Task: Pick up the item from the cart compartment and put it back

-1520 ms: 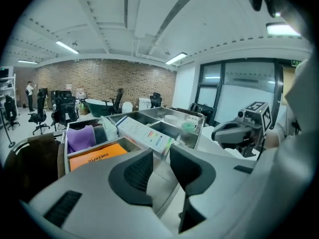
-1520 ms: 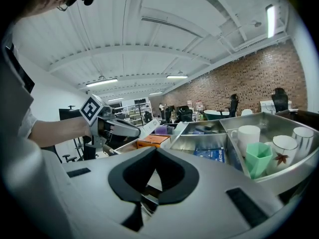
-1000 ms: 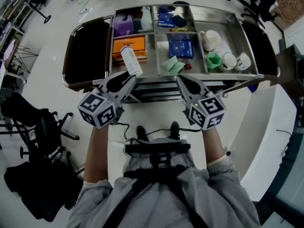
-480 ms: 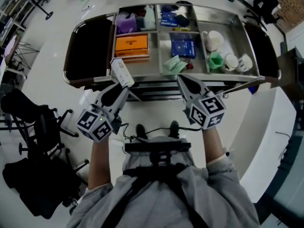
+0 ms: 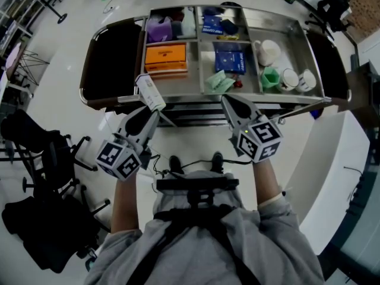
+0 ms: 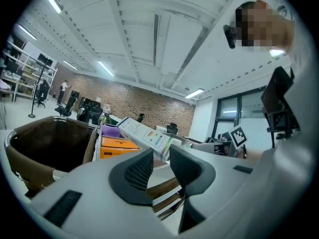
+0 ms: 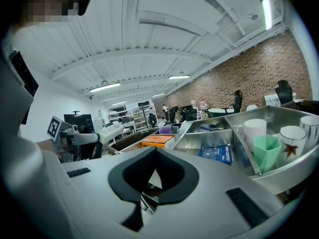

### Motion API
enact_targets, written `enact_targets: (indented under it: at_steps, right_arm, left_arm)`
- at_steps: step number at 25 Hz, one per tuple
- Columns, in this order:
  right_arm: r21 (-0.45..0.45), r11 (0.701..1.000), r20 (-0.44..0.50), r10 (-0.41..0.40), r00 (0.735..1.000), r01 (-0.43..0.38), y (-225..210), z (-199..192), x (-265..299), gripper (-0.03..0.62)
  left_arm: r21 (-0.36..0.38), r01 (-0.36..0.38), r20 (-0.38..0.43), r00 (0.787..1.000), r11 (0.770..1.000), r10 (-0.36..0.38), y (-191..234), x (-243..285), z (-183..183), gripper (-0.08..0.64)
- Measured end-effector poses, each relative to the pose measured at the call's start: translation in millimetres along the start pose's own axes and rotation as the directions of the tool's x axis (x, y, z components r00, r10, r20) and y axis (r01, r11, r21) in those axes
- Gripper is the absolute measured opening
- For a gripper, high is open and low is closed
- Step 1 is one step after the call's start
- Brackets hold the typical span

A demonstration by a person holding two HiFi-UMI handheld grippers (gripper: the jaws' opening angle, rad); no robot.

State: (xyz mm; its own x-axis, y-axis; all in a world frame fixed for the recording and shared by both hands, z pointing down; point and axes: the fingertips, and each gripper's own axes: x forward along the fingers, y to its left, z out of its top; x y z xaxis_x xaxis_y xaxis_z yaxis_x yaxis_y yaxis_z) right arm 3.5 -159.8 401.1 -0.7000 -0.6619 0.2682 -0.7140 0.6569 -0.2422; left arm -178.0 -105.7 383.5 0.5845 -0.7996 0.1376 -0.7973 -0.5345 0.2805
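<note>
A slim white box (image 5: 149,92) with coloured print sticks up tilted from my left gripper (image 5: 153,108), which is shut on its lower end. It hangs just in front of the cart's front rail (image 5: 196,95), near the left corner. In the left gripper view the white box (image 6: 144,135) sits between the pads of the left gripper (image 6: 162,158), with the orange box (image 6: 117,147) behind it. My right gripper (image 5: 229,103) is shut and empty at the rail's middle; the right gripper (image 7: 156,153) faces the compartments.
The steel cart holds an orange box (image 5: 165,57), a blue coffee box (image 5: 230,60), a green packet (image 5: 217,82), a green cup (image 5: 269,76) and white mugs (image 5: 266,49). Dark brown bags (image 5: 107,58) hang at both ends. Office chairs (image 5: 47,153) stand at the left.
My left gripper has drawn back and to the left with the white box, from over the orange box's compartment to just outside the front rail. The right gripper has stayed put.
</note>
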Motion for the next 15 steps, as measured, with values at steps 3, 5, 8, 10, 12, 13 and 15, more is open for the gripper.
enact_targets:
  at_steps: [3, 5, 8, 10, 12, 13, 15]
  right_arm:
    - [-0.001, 1.0, -0.002, -0.001, 1.0, 0.001, 0.2, -0.3, 0.1, 0.009]
    - [-0.001, 1.0, -0.002, 0.0, 1.0, 0.0, 0.4, -0.5, 0.2, 0.009]
    - [-0.001, 1.0, -0.002, 0.0, 1.0, 0.0, -0.2, -0.8, 0.6, 0.009]
    - [-0.001, 1.0, -0.002, 0.001, 1.0, -0.001, 0.1, -0.4, 1.0, 0.009]
    - [-0.004, 1.0, -0.004, 0.005, 1.0, -0.005, 1.3, 0.0, 1.5, 0.009]
    - [-0.006, 1.0, -0.006, 0.007, 1.0, -0.007, 1.7, -0.1, 1.8, 0.009]
    - [-0.006, 1.0, -0.008, 0.005, 1.0, -0.005, 1.8, 0.2, 2.2, 0.009]
  left_arm:
    - [-0.004, 0.003, 0.009, 1.0, 1.0, -0.002, -0.1, -0.3, 1.8, 0.11]
    - [-0.004, 0.004, 0.008, 1.0, 1.0, -0.004, -0.6, 0.0, 1.4, 0.11]
    - [-0.001, 0.005, -0.001, 1.0, 1.0, -0.005, -1.1, 1.0, -0.3, 0.109]
    - [0.001, 0.001, -0.01, 1.0, 1.0, -0.001, -0.4, 1.4, -0.8, 0.107]
    - [0.004, -0.001, -0.015, 1.0, 1.0, 0.001, -0.3, 2.1, 0.7, 0.107]
    - [0.007, -0.003, -0.018, 1.0, 1.0, 0.003, -0.2, 2.4, 1.4, 0.106]
    - [0.014, 0.0, -0.025, 1.0, 1.0, 0.001, 0.0, 4.2, 2.5, 0.106]
